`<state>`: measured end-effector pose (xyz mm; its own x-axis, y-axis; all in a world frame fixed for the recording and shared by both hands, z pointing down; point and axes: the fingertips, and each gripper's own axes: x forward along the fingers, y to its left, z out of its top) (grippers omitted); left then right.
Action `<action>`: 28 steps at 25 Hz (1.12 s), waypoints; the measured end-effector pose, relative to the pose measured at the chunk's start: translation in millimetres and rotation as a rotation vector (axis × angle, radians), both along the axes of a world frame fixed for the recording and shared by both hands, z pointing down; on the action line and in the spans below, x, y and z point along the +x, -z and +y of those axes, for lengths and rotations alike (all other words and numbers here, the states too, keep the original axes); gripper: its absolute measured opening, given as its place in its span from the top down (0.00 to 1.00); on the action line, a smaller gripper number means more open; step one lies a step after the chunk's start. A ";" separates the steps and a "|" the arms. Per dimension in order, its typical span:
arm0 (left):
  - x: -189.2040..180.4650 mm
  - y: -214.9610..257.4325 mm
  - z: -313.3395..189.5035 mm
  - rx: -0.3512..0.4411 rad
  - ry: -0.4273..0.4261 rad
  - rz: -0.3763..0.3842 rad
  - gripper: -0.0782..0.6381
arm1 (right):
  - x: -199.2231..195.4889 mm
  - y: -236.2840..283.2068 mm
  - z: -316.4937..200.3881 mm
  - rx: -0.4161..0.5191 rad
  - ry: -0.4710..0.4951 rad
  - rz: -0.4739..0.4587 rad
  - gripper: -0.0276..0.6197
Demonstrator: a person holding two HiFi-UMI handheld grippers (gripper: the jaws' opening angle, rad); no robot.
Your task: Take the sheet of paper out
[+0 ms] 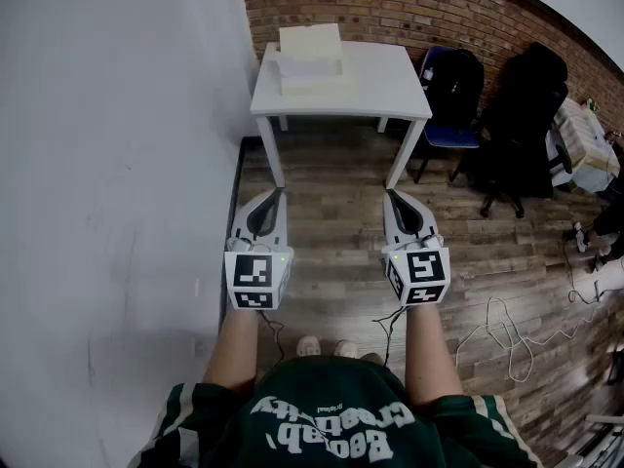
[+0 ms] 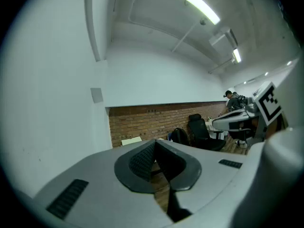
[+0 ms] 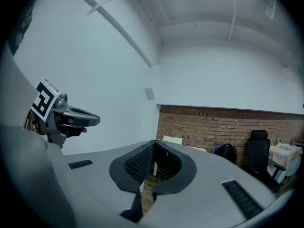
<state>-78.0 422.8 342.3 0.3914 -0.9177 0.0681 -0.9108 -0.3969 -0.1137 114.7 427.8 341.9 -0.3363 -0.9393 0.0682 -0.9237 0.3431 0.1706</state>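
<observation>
Head view shows table (image 1: 390,76) and left gripper (image 1: 278,196); gripper view shows ceiling lights (image 2: 194,3).

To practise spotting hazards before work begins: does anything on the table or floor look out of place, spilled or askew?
Nothing is spilled or damaged. The one untidy thing is a loose white cable snaking over the wooden floor at the right. The white stack on the table lies flat.

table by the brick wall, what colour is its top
The table is white, clearest in the head view.
</observation>
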 end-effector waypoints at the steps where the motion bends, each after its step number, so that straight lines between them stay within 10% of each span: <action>1: 0.1 -0.1 -0.3 -0.002 -0.002 0.001 0.89 | -0.3 -0.7 -0.6 -0.001 0.000 0.000 0.97; 28: -30.5 4.0 5.9 0.017 -0.035 0.008 0.89 | -38.3 -6.0 5.8 0.007 -0.020 -0.001 0.97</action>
